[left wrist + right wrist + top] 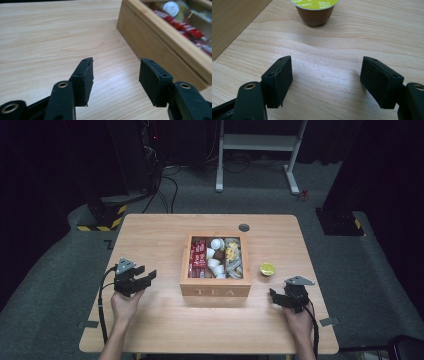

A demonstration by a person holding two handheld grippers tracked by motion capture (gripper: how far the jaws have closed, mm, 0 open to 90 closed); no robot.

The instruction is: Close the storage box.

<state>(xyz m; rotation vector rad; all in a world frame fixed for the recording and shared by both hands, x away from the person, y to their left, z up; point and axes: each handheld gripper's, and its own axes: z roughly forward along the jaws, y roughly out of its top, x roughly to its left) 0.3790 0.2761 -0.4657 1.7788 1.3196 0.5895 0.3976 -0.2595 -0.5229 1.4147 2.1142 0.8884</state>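
Note:
A wooden tea box (215,290) stands in the middle of the table, holding red packets (198,255), white capsules (215,254) and yellow-and-grey sachets (232,256). A coffee capsule with a lime-green lid (267,269) stands alone to the box's right; it is brown-bodied in the right gripper view (315,10). My left gripper (148,276) hovers open left of the box, whose wall (160,42) lies to its right (116,75). My right gripper (274,297) is open with nothing between its jaws, just short of the capsule (325,75).
A grey cable grommet (244,227) sits in the table behind the box. The table (150,235) is light wood with bare surface on both sides of the box. Beyond it are a white desk frame (257,150) and black-yellow striped bases (102,217) on the floor.

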